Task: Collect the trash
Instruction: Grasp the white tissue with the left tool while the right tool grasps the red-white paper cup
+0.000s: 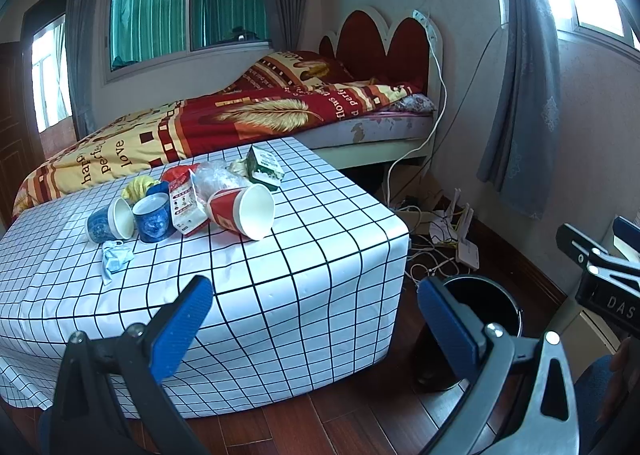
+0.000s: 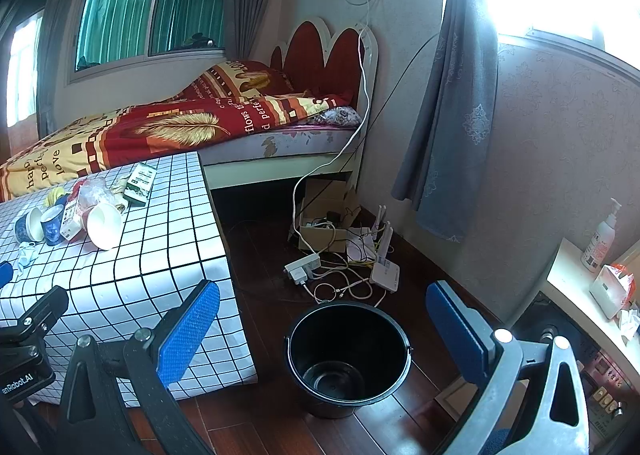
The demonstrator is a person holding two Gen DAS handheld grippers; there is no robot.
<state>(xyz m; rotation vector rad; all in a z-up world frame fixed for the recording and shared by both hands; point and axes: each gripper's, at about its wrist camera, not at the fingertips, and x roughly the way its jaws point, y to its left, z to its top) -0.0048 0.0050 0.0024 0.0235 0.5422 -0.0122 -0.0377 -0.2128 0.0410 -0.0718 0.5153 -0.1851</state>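
We locate the trash in a cluster on the table point(image 1: 248, 267), which is covered by a white cloth with a black grid. The largest item, a red paper cup point(image 1: 244, 211), lies on its side with its white mouth facing the table's near corner. Just beside it, a small red-and-white carton point(image 1: 186, 207) leans against a blue patterned cup point(image 1: 154, 217) that stands upright. A second blue cup point(image 1: 110, 220) lies tipped on its side next to the upright one. Behind these we see a crumpled clear plastic bag point(image 1: 218, 177), a green-and-white box point(image 1: 264, 167) and a yellow wrapper point(image 1: 138, 185). A crumpled face mask point(image 1: 114, 259) lies apart from the cluster, nearer the table's front edge.

A black bucket point(image 2: 348, 351) stands on the wooden floor point(image 2: 264, 427) just beside the table's right side; we see nothing inside it.

The left tongs point(image 1: 316, 319) are held before the table's front edge with their blue pads wide apart, gripping nothing. The right tongs point(image 2: 324, 329) are likewise spread apart and hold nothing; the bucket appears between their pads.

Beyond the bucket, a power strip point(image 2: 302, 267), a white router point(image 2: 386, 271) and tangled cables lie on the floor. A bed point(image 1: 224, 123) with a red-and-yellow quilt stands behind the table.
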